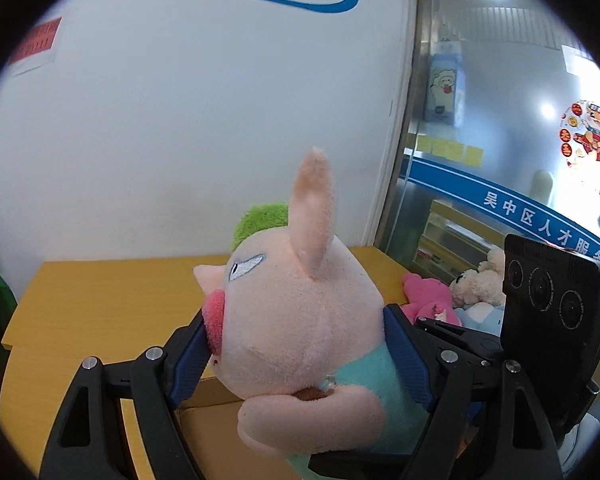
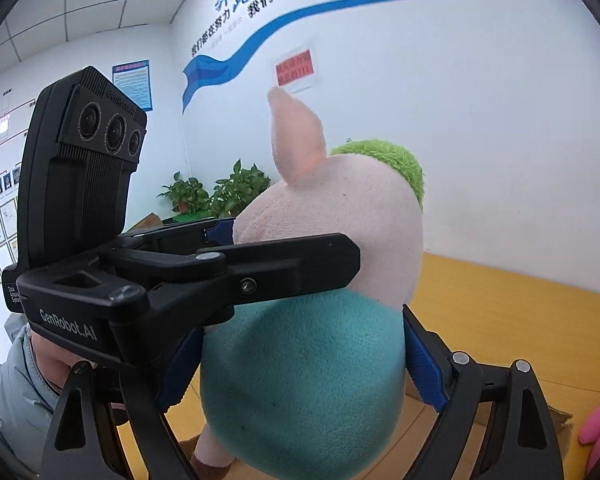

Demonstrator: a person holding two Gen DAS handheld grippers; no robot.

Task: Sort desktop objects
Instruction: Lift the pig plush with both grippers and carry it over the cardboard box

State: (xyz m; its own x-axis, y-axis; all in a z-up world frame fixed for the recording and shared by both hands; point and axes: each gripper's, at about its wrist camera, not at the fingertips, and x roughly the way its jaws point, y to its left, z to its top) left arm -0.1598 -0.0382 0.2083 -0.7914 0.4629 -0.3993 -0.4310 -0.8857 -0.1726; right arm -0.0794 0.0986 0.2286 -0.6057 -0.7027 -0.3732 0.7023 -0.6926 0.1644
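Note:
A plush pig [image 1: 300, 320] with pink head, green tuft and teal shirt is held up in the air above the yellow table [image 1: 100, 292]. My left gripper [image 1: 300, 356] is shut on its head and neck, with the blue pads [image 1: 192, 360] pressing in from both sides. My right gripper [image 2: 302, 368] is shut on the teal belly [image 2: 300, 380], and its pads [image 2: 424, 368] dent the fabric. In the right wrist view the left gripper [image 2: 300, 240] clamps the head from the left. The right gripper's camera housing [image 1: 548, 292] shows at the right of the left wrist view.
A pink plush [image 1: 428, 300] and a white plush [image 1: 476, 284] lie at the table's far right by a glass door [image 1: 500, 120]. A cardboard box [image 1: 208, 420] sits below the pig. Potted plants [image 2: 220, 192] stand by the wall. A grey sleeve [image 2: 12, 392] is at the lower left.

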